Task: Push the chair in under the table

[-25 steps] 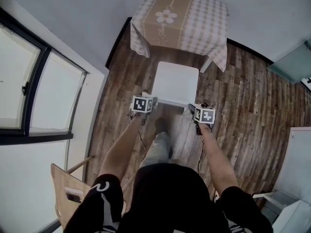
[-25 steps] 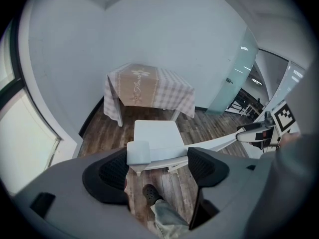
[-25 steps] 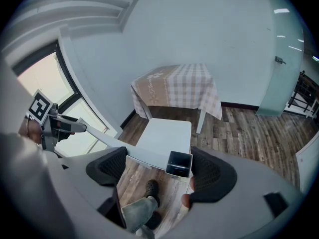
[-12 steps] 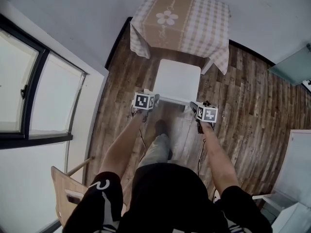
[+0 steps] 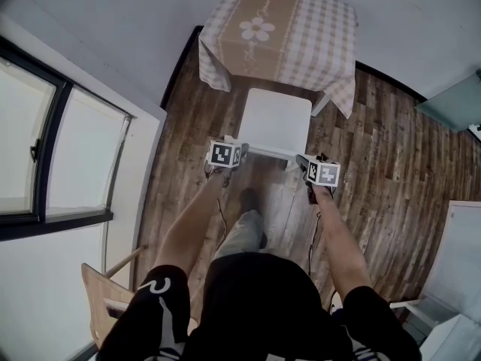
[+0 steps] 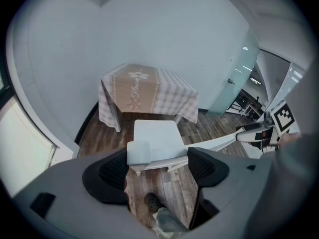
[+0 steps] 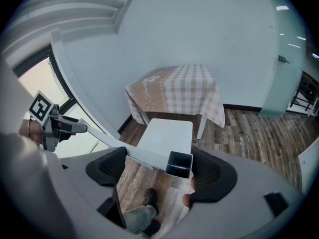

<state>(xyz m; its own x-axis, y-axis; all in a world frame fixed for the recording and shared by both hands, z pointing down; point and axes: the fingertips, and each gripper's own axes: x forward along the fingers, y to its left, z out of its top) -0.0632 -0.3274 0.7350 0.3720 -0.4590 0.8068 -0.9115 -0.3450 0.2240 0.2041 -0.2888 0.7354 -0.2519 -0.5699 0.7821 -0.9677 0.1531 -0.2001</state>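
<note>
A white chair (image 5: pixel 274 122) stands on the wood floor, its seat pointing at a small table (image 5: pixel 278 32) covered by a beige checked cloth. The seat's far edge sits just at the cloth's hem. My left gripper (image 5: pixel 239 151) is at the left end of the chair's back rail, and my right gripper (image 5: pixel 304 164) is at the right end. In the left gripper view the rail's end (image 6: pixel 138 153) lies across the open left gripper (image 6: pixel 157 166). In the right gripper view the rail's dark hollow end (image 7: pixel 179 164) sits inside the open right gripper (image 7: pixel 157 169), close to the right pad.
A large window (image 5: pixel 45 126) and white wall run along the left. A wooden chair (image 5: pixel 101 299) stands behind me at lower left. White furniture (image 5: pixel 462 247) is at the right, a glass door (image 5: pixel 451 100) beyond it. My shoe (image 5: pixel 248 195) is just behind the chair.
Both grippers and the chair have shifted a little forward, toward the table. The jaws stand as before.
</note>
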